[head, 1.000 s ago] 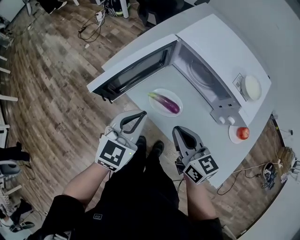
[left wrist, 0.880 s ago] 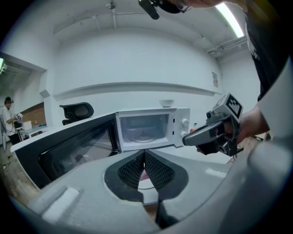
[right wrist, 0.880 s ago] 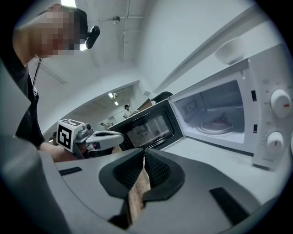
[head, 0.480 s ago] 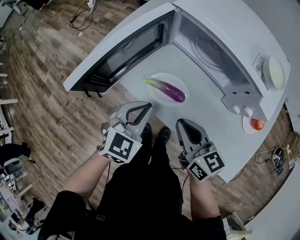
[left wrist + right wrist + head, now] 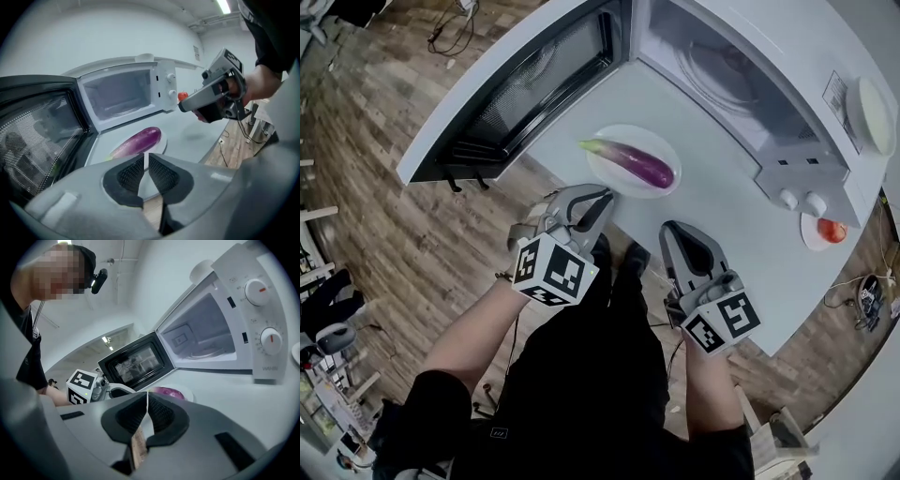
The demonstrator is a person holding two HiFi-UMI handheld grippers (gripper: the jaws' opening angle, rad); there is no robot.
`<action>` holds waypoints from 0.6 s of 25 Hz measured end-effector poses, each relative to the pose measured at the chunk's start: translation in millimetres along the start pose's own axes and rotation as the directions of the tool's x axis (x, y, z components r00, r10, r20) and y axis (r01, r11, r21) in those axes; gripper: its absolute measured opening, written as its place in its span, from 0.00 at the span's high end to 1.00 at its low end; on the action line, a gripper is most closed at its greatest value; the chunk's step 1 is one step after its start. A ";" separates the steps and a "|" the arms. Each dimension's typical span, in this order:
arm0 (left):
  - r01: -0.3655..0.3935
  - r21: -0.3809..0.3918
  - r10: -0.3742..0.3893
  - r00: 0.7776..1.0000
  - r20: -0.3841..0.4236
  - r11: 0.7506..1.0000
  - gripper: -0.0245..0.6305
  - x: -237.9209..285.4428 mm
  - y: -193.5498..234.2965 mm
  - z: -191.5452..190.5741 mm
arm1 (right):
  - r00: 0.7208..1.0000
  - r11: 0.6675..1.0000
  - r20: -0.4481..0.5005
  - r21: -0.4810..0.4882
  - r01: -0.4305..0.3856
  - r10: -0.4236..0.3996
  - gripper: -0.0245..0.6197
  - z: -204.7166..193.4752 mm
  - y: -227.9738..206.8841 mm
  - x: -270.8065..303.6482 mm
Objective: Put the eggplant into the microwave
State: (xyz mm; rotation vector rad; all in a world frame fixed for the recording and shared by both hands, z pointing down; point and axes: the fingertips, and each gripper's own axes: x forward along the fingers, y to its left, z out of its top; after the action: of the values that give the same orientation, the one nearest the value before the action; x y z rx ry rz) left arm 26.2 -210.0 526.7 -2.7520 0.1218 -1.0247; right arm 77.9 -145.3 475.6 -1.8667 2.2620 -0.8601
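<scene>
A purple eggplant [image 5: 628, 162] [image 5: 138, 140] with a green stem lies on a white plate [image 5: 664, 184] on the light table, in front of the white microwave [image 5: 741, 66] [image 5: 206, 333]. The microwave door [image 5: 511, 98] [image 5: 37, 136] is swung wide open to the left and the cavity looks empty. My left gripper [image 5: 602, 200] [image 5: 145, 158] is shut on nothing, at the table's near edge just short of the plate. My right gripper [image 5: 675, 231] [image 5: 147, 396] is also shut and empty, to the right of the left one, above the table edge.
A tomato [image 5: 832, 230] [image 5: 183, 96] sits on a small plate right of the microwave's two knobs [image 5: 800, 200]. A white dish [image 5: 877, 103] rests on top of the microwave. Wooden floor [image 5: 375, 216] with cables lies left of the table.
Both grippers have moved forward toward the table and the plate. The view has shifted closer to the microwave. Neither gripper's jaws have changed.
</scene>
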 end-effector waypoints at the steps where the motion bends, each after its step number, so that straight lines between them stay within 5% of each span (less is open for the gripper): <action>1: 0.007 0.015 -0.007 1.000 -0.014 1.000 0.93 4.0 -1.8 -3.9 | 1.000 1.000 0.003 0.000 0.002 -0.002 0.93 -1.1 -1.3 -0.1; 4: 0.026 0.067 -0.022 0.998 -0.057 0.997 0.85 15.5 -6.4 -13.1 | 1.000 1.000 0.007 0.000 0.013 -0.013 0.93 -4.9 -6.6 -2.2; 15: 0.035 0.297 0.012 0.988 -0.155 0.954 0.82 38.3 -7.6 -23.9 | 0.999 0.999 0.020 0.013 0.037 -0.038 0.93 -6.8 -14.5 -10.1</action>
State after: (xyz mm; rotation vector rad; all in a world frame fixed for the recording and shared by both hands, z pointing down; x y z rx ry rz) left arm 39.5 -212.1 570.5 -2.4033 -0.0256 -1.1550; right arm 90.4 -134.8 485.3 -1.9095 2.2116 -0.8550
